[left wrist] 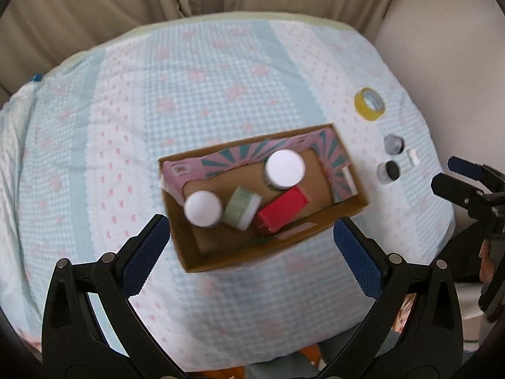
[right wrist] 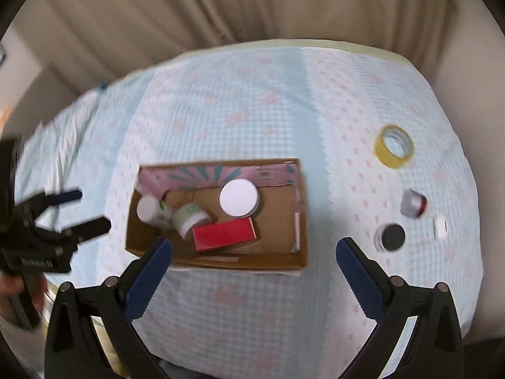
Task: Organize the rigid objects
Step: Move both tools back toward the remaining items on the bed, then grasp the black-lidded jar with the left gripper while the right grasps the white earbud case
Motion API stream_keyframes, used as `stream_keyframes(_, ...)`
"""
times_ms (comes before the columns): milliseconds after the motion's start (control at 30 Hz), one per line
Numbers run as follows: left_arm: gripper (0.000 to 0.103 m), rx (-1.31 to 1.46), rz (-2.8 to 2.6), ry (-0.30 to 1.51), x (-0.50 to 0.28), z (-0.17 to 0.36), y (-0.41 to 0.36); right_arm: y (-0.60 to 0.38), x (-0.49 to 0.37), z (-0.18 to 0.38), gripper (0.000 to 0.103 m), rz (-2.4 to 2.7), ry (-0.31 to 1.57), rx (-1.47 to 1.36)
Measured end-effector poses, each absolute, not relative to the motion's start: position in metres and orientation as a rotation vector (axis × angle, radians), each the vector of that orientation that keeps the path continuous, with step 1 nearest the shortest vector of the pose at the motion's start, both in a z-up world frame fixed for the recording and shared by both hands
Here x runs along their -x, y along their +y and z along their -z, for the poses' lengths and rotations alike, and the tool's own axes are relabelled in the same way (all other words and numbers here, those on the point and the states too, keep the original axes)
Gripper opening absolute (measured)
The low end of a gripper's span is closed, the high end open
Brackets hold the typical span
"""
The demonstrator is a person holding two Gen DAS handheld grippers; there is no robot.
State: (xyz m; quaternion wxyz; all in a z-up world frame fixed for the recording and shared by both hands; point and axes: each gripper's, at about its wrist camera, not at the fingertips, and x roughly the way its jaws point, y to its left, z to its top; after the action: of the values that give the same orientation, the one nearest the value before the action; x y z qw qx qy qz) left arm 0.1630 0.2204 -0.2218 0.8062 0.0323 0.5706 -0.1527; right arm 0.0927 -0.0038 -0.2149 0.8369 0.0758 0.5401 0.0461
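Cardboard box (left wrist: 318, 227) sits near the middle of the surface (left wrist: 221, 79), which is covered in a pale blue checked cloth with pink marks. We take it as the collecting point, since several things already lie inside: a large white-lidded jar (left wrist: 285, 169) toward the far side, a smaller white-capped bottle (left wrist: 203, 208) at the left end, a green-and-white tub (left wrist: 242, 207) tipped on its side beside it, and a red carton (left wrist: 282, 209) lying flat against the tub. Pink patterned flaps are folded down inside the far wall.

Four things remain outside, all on the cloth to the right of the box and clear of it: a yellow tape roll (right wrist: 394, 146) farthest back, a small jar with a red band (right wrist: 413, 205) lying over, a black-lidded jar (right wrist: 390, 237), and a small white cap (right wrist: 440, 227) beside those two. Motion blur softens their detail.

Left tongs (left wrist: 252, 252) hang above the near wall of the box, spread wide, holding nothing; seen from the right camera they sit off to the left, apart from the box. Right tongs (right wrist: 254, 263) are likewise spread and empty, above the near edge of the box, with the loose group just off the right finger (right wrist: 359, 271).

Our judgement: roughly half the items are boxed. The wide spread suits reaching for the next item; the right tongs are nearer the loose group, and the black-lidded jar is the closest candidate. The jar lying on its side may roll when touched.
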Motion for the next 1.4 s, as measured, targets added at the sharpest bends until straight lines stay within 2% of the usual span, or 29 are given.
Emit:
stream_keyframes(333, 0.103, -0.047, 0.225, 1.081, -0.116, 0.178, 0.116, -0.114, -0.064, 0.169, 0.103, 0.006, 1.032, -0.165)
stream_keyframes(633, 0.103, 0.023, 0.141, 1.01, -0.084, 0.187, 0.001, -0.237, -0.055, 0.177, 0.103, 0.007, 1.011, -0.077)
stream_keyframes(900, 0.103, -0.015, 0.186, 1.005, -0.073, 0.246, -0.082, -0.299, -0.062, 0.225, 0.103, 0.042, 1.011, -0.091)
stream_keyframes(1300, 0.103, -0.054, 0.318, 1.07, -0.104, 0.391, -0.161, -0.342, -0.083, 0.334, 0.103, 0.105, 1.005, -0.062)
stream_keyframes(1400, 0.101, -0.089, 0.345, 1.066, -0.111, 0.425, -0.177, -0.352, -0.091, 0.365, 0.094, 0.105, 1.019, -0.086)
